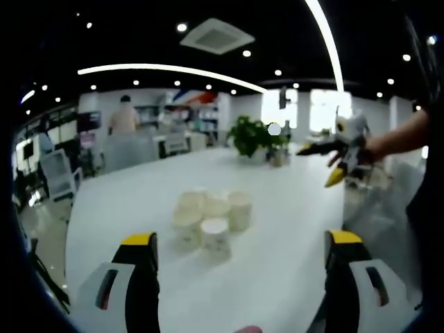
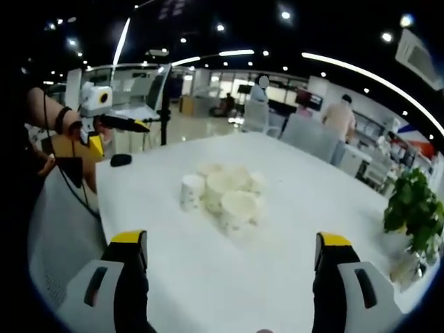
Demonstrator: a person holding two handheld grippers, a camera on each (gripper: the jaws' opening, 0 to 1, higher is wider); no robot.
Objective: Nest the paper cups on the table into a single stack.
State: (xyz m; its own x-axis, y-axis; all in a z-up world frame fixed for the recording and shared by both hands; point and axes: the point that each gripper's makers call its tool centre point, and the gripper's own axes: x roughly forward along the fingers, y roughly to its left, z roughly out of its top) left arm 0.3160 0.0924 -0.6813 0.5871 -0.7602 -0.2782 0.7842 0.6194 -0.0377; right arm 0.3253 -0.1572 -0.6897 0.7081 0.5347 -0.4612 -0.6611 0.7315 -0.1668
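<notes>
Standing upright, paper cups cluster on table.

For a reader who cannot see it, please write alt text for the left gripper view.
A cluster of white paper cups stands unstacked on a white table, ahead of the open left gripper. The right gripper hovers over the table's far right side, near a potted plant.

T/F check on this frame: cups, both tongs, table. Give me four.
1. The paper cups sit loose in a cluster on the white table. True.
2. The left tongs hold a cup. False: open, empty, short of the cups.
3. The right tongs are open. True.
4. The cups are already nested in one stack. False: they stand side by side, some upside down.
</notes>
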